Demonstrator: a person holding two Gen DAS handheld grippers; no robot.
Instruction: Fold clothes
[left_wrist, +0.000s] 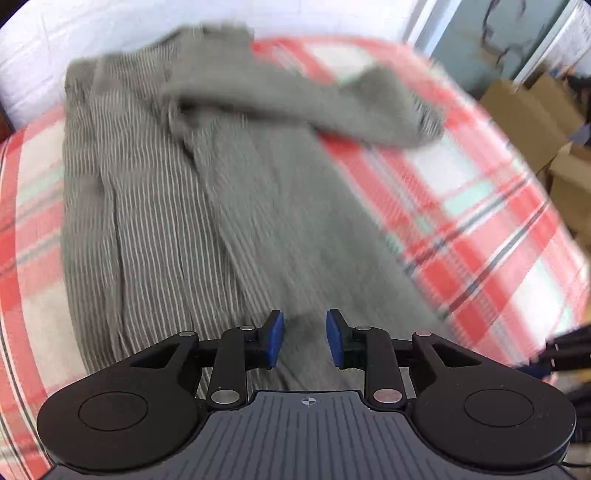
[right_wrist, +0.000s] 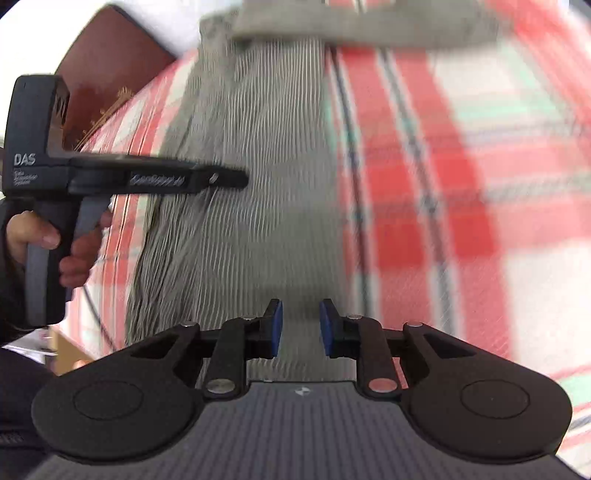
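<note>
Grey striped sweater (left_wrist: 177, 206) rumpled, one sleeve flung sideways; both grippers' jaws apart, empty

Your left gripper (left_wrist: 305, 339) and right gripper (right_wrist: 301, 328) both stand with jaws parted, nothing between the pads. Your left hand (right_wrist: 55, 247) wraps its handle.
</note>
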